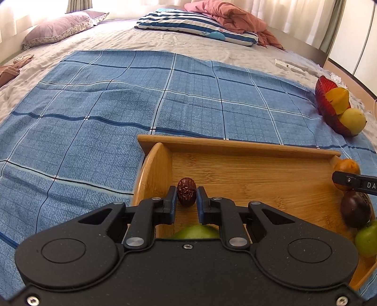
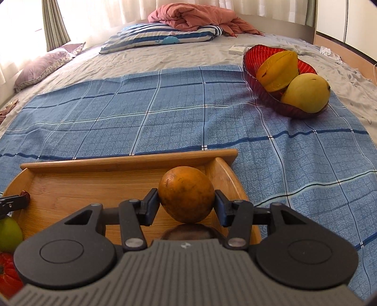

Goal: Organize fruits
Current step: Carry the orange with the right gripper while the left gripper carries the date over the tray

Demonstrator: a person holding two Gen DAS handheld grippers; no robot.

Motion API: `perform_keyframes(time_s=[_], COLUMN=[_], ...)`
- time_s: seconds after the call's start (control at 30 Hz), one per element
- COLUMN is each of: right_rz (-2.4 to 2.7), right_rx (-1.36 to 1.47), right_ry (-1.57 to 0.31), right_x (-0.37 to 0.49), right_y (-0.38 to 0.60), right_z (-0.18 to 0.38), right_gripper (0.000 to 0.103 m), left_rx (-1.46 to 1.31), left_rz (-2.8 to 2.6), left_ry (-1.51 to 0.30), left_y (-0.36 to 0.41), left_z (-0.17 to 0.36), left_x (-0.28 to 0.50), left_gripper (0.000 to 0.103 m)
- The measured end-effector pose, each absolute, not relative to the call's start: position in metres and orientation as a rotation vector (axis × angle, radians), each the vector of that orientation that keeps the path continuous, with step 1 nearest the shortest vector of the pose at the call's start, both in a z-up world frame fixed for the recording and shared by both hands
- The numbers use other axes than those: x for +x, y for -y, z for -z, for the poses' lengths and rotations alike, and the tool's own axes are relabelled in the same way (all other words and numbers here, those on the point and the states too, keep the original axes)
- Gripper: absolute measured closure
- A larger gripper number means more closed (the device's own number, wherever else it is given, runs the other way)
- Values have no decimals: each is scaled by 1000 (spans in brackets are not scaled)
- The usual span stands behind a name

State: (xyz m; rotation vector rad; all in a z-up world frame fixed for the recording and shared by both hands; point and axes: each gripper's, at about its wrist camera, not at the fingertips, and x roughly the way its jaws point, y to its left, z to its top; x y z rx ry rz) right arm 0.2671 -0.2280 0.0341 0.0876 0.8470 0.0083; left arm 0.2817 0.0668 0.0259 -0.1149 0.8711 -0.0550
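A bamboo tray [image 1: 247, 150] lies on a blue checked cloth. My left gripper [image 1: 186, 196] is shut on a small wrinkled red date [image 1: 186, 193] low over the tray's left end. My right gripper [image 2: 186, 204] is shut on a round orange-brown fruit [image 2: 186, 194] at the tray's [image 2: 127, 162] right end; this fruit [image 1: 346, 168] and one right finger [image 1: 353, 182] show in the left wrist view. A dark purple fruit [image 1: 355, 209] and green fruits [image 1: 367, 239] lie in the tray. A red glass bowl [image 2: 261, 89] holds a yellow starfruit [image 2: 278, 70] and a yellow mango [image 2: 306, 93].
The blue cloth [image 1: 117, 113] covers a grey bed sheet. A striped pillow [image 1: 195, 26], a pink blanket [image 1: 226, 18] and a purple pillow [image 1: 59, 28] lie at the far end. A red tomato-like fruit [image 2: 7, 275] and a green fruit [image 2: 8, 233] sit at the tray's left.
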Motion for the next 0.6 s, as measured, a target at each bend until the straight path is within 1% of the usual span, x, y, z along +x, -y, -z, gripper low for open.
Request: perform_keyframes(time_s=[0.6], right_rz=[13], right_rx=[99], right_ry=[-898], right_x=[275], right_y=[229], right_z=[-30], right_gripper=[49], left_rx=[-131], left_rz=[57], left_ry=[-878], left_y=[-69], left_z=[-23], left_x=[284], left_gripper=[86])
